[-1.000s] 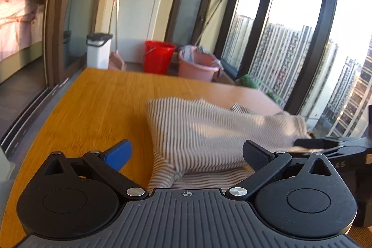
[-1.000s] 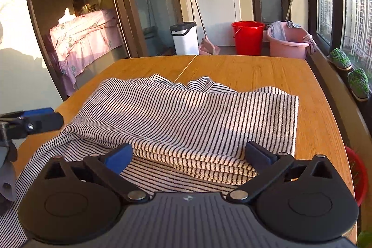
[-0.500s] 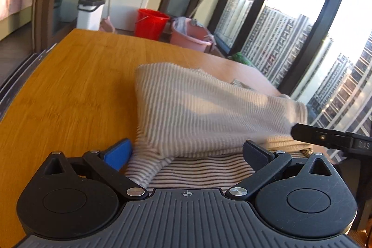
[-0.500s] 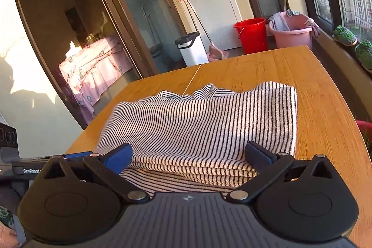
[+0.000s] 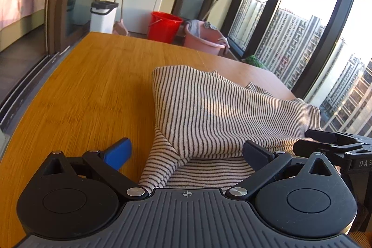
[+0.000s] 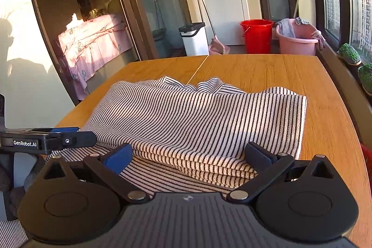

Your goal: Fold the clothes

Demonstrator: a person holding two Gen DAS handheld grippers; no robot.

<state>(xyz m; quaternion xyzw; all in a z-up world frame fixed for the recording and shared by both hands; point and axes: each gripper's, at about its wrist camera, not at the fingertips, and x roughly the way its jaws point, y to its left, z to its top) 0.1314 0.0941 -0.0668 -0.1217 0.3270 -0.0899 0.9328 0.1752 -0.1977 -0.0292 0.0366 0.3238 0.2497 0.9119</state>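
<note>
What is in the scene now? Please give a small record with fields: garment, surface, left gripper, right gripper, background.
garment: striped garment, partly folded, upper layers lying over a lower layer
surface: wooden table
left gripper: left gripper open, fingers on either side of the near cloth edge
right gripper: right gripper open, at the near edge of the folded layers
background: red bucket, pink basin, white bin
</note>
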